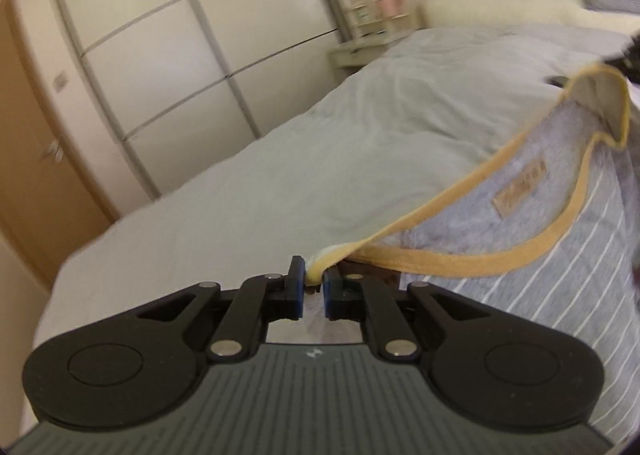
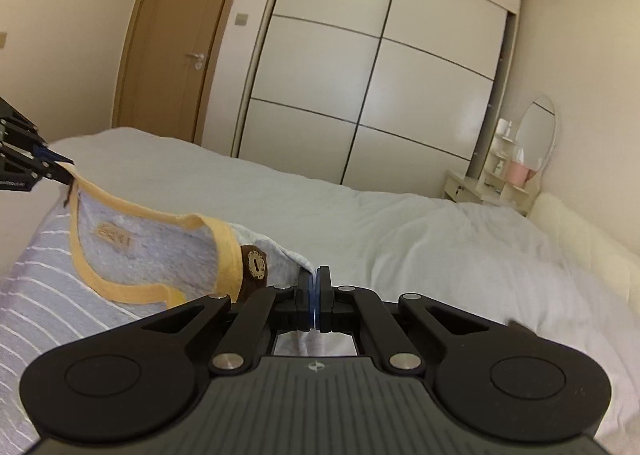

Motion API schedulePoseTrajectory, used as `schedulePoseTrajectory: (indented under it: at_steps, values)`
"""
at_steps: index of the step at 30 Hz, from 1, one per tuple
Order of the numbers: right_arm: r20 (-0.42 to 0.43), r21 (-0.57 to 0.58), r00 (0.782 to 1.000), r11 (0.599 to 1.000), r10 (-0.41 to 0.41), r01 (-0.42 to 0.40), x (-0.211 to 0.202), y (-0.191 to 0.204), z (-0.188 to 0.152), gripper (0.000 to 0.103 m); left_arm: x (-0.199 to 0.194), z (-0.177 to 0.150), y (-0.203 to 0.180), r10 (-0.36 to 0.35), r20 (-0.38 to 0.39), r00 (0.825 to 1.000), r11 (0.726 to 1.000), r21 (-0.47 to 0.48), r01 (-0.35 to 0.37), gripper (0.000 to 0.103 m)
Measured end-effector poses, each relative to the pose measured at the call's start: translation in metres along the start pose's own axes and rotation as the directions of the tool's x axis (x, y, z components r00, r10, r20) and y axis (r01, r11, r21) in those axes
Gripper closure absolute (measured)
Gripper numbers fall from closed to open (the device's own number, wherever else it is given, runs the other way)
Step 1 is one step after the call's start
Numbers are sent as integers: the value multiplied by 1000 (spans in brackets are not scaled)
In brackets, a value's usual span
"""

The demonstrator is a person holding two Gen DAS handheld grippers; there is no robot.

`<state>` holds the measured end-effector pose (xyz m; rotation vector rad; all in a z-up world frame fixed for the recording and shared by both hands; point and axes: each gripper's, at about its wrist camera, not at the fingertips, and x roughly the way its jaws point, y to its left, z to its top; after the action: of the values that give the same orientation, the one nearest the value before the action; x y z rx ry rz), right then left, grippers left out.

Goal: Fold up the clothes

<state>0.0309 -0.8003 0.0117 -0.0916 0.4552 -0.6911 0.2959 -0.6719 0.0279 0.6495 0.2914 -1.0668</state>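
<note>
A grey shirt with thin white stripes (image 1: 552, 255) and a yellow neckband (image 1: 460, 261) hangs lifted above the bed. My left gripper (image 1: 315, 283) is shut on the shoulder at the neckband's end. My right gripper (image 2: 315, 295) is shut on the other shoulder, beside a brown patch (image 2: 254, 267). In the right wrist view the shirt (image 2: 44, 287) stretches left to the left gripper (image 2: 60, 169). The right gripper shows as a dark shape (image 1: 630, 55) at the right edge of the left wrist view.
A bed with a pale sheet (image 2: 400, 223) lies under and beyond the shirt. A white sliding wardrobe (image 2: 368, 67) and a wooden door (image 2: 172, 39) stand behind. A small dressing table with a mirror (image 2: 520, 163) stands by the padded headboard (image 2: 580, 239).
</note>
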Motion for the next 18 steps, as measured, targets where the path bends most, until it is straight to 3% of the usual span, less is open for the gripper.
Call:
schedulePoseTrajectory:
  at_steps: [3, 4, 5, 7, 12, 16, 18]
  values:
    - [-28, -38, 999, 999, 16, -17, 53, 8, 1, 103, 33, -21, 8, 22, -80, 997, 996, -89, -29, 84]
    - [-47, -61, 999, 998, 20, -23, 74, 13, -3, 95, 39, -31, 11, 22, -103, 994, 992, -120, -34, 83]
    - [-84, -79, 996, 996, 22, -28, 93, 18, -10, 67, 39, -43, 14, 20, -127, 992, 988, -152, -40, 83]
    - [-129, -69, 992, 998, -18, 9, 117, 23, -26, 50, 30, -66, 21, 9, -163, 987, 978, -206, -43, 78]
    - [-222, 39, 975, 999, 13, -5, 102, 27, -63, 50, -39, -130, 29, -39, -248, 968, 959, -281, -33, 70]
    - [-324, 235, 939, 971, 117, -40, 48, 34, -91, 49, -113, -178, 27, -123, -330, 936, 940, -342, 3, 68]
    - [-357, 332, 914, 941, 190, -66, 14, 42, -104, 49, -140, -194, 24, -195, -342, 919, 929, -366, 61, 68]
